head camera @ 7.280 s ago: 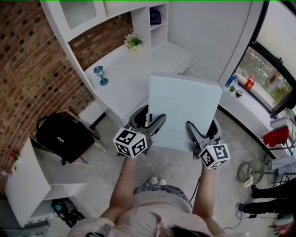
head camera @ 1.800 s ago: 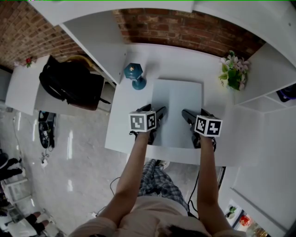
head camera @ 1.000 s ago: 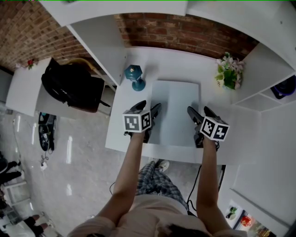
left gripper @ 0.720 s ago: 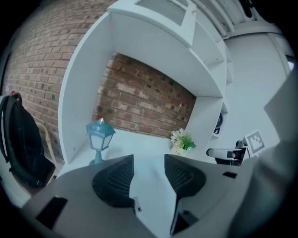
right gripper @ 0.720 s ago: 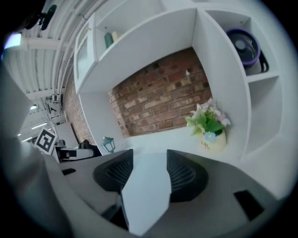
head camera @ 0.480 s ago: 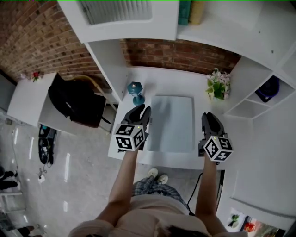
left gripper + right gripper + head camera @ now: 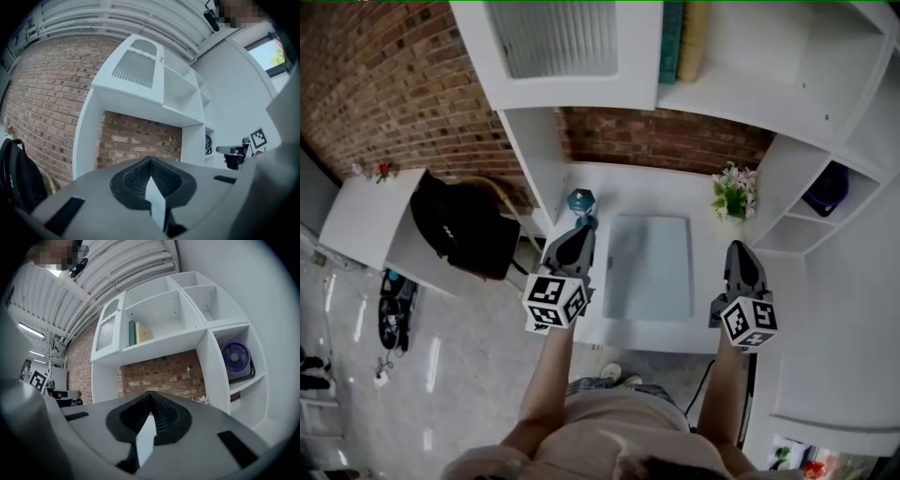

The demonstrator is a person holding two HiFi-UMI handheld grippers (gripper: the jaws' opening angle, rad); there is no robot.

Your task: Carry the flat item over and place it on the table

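– Head view: where's the flat item?
– The pale board [image 7: 649,267] lies flat on the white table [image 7: 649,187], about mid-surface, with its near edge close to the table's near edge. A small teal lamp [image 7: 580,201] stands just off its far left corner, and flowers [image 7: 732,192] are toward the table's far right corner. Neither of my grippers touches the board.
– Gripper states?
– My left gripper [image 7: 579,232] is over the table's left edge. My right gripper [image 7: 739,251] is over the right side, toward the near edge, and the board lies between them. Both are clenched on nothing. In the left gripper view the jaws meet tip to tip, with only the brick wall [image 7: 136,140] and white shelves [image 7: 178,93] beyond. The right gripper view shows the same: the jaws are met and empty, with books [image 7: 138,333] and a purple fan [image 7: 236,359] on the shelves behind. Both pairs of jaws have just been closing, with nothing between them.
– Which step, then?
– I'd call the placing done, since the board rests on the table with no grip on it. My grippers look to be up off the surface, pointing level at the shelves, not down at the board.
– Next move?
– My guess is there's little left. I'd keep both grippers off the board, clear of the lamp and flowers, and back away over the near edge. If the board needed squaring to the table's edge, I'd have to open the jaws and come down at its side edges. It looks roughly square already.
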